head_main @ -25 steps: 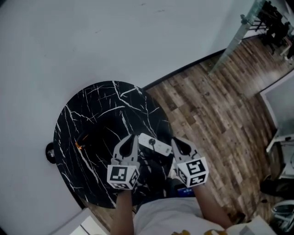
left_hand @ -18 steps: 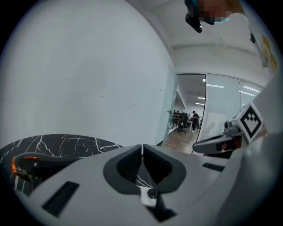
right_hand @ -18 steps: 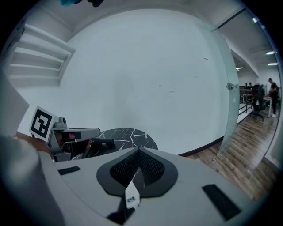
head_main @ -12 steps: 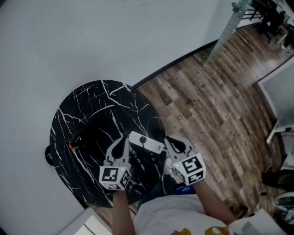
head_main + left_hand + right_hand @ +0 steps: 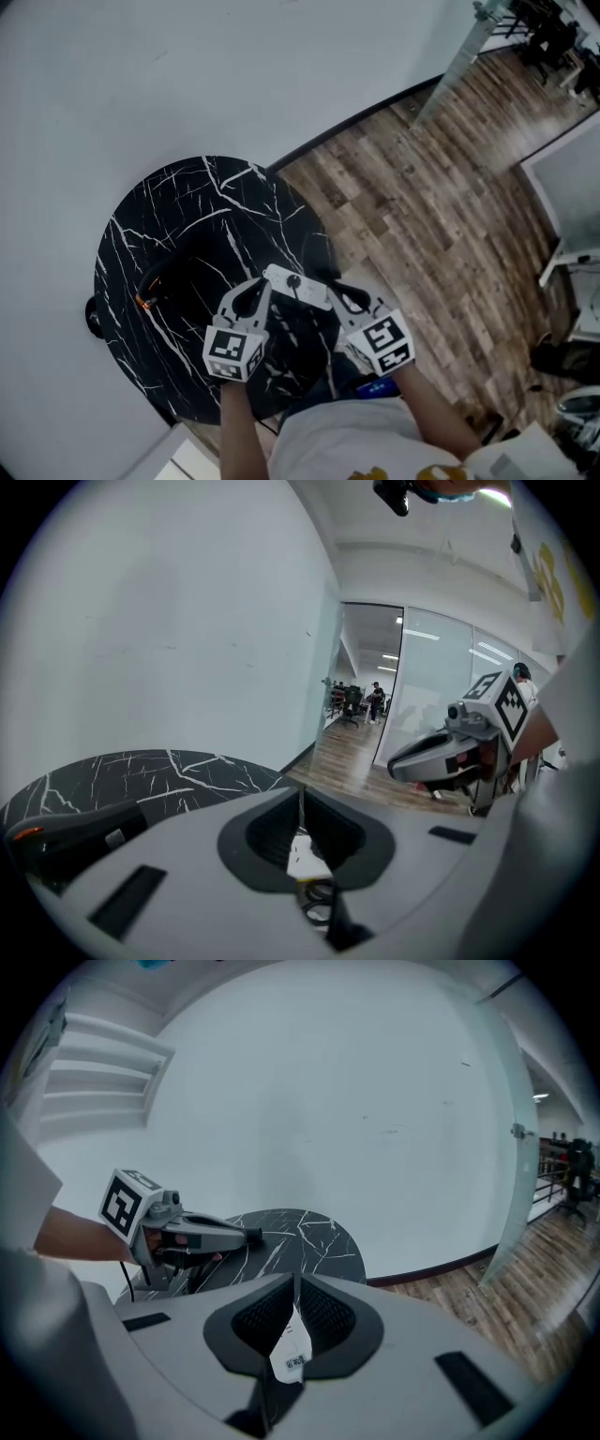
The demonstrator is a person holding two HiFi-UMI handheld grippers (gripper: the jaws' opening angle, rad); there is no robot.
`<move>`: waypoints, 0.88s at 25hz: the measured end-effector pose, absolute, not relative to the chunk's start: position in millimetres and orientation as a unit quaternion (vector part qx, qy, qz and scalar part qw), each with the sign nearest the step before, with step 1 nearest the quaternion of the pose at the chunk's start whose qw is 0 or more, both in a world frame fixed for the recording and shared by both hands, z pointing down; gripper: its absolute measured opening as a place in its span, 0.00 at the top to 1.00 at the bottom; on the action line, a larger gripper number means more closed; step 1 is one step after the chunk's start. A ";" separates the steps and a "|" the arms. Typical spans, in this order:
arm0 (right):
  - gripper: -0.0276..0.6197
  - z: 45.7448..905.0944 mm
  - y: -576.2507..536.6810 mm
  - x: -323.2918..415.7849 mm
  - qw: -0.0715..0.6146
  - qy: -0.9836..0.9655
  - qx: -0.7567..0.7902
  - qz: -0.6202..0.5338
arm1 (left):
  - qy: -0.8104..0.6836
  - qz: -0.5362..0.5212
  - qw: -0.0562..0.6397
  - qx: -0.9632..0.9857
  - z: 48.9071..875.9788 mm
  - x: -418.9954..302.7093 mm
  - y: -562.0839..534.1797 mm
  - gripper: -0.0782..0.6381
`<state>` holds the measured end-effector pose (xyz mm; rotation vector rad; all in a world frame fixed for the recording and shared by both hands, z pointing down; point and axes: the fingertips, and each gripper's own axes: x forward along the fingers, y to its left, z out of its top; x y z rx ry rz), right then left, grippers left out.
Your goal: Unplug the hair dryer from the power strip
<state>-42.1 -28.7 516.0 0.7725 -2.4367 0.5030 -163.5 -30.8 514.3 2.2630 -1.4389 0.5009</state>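
Hair dryer [image 5: 173, 279] lies left of the power strip [image 5: 298, 289]; your left gripper [image 5: 262, 283] and right gripper [image 5: 339, 287] flank the strip, both with jaws together.

Wall [image 5: 187, 75]: plain, pale grey-white, unmarked but for a few faint specks; it curves round the far side. Dark skirting [image 5: 366, 125] runs along its foot.

Floor [image 5: 431, 216]: wood-effect planks in mixed brown tones, laid diagonally in the head view.

Furniture: one round table [image 5: 197, 206], with a black top and white marble veining, stands at near left against the wall. White stepped shelving [image 5: 98, 1077] shows at upper left in the right gripper view. A pale panel [image 5: 567, 178] stands at the right edge; its kind cannot be told.

Glazing: a glass panel [image 5: 514, 1194] stands where the wall ends. A glass partition [image 5: 441, 686] fronts a far office with chairs [image 5: 352, 700].

Lighting: ceiling strip lights [image 5: 492, 653] lit; illumination even.
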 end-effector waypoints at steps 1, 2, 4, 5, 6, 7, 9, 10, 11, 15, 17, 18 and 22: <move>0.95 519.5 -26.6 -42.5 0.273 -0.900 0.284 0.186 | -0.508 0.187 0.205 0.815 517.8 -163.1 -30.3 0.89; 0.94 523.9 -24.3 -43.4 0.277 -0.899 0.283 0.189 | -0.499 0.195 0.203 0.819 520.4 -162.0 -29.2 0.89; 0.88 532.7 -19.3 -46.4 0.285 -0.896 0.277 0.197 | -0.480 0.216 0.195 0.827 523.2 -158.5 -28.0 0.89; 0.84 537.1 -16.3 -48.1 0.292 -0.895 0.272 0.199 | -0.468 0.229 0.188 0.832 524.9 -156.3 -27.8 0.89; 0.82 541.9 -13.4 -49.5 0.300 -0.894 0.266 0.201 | -0.454 0.243 0.177 0.839 528.2 -154.2 -27.8 0.87; 0.79 547.3 -11.0 -50.6 0.306 -0.892 0.262 0.203 | -0.440 0.255 0.167 0.845 532.4 -152.5 -28.2 0.83; 0.76 558.1 -8.0 -51.8 0.316 -0.890 0.257 0.206 | -0.419 0.272 0.158 0.852 539.7 -149.7 -29.5 0.81; 0.74 562.3 -6.3 -52.0 0.322 -0.887 0.255 0.209 | -0.410 0.279 0.159 0.854 542.8 -148.2 -29.7 0.80; 0.72 565.8 -4.3 -52.2 0.329 -0.885 0.253 0.212 | -0.401 0.286 0.161 0.855 546.2 -146.8 -29.4 0.78; 0.64 574.6 -3.3 -52.1 0.342 -0.882 0.258 0.196 | -0.368 0.320 0.159 0.859 557.8 -144.2 -28.6 0.73; 0.62 580.0 -3.4 -52.8 0.348 -0.881 0.255 0.193 | -0.350 0.331 0.154 0.863 558.5 -143.3 -29.8 0.72; 0.61 583.4 -2.1 -53.6 0.351 -0.880 0.252 0.195 | -0.339 0.338 0.150 0.865 559.0 -143.0 -29.8 0.71; 0.57 602.3 2.2 -56.3 0.371 -0.876 0.244 0.187 | -0.278 0.378 0.140 0.872 572.3 -141.6 -23.8 0.68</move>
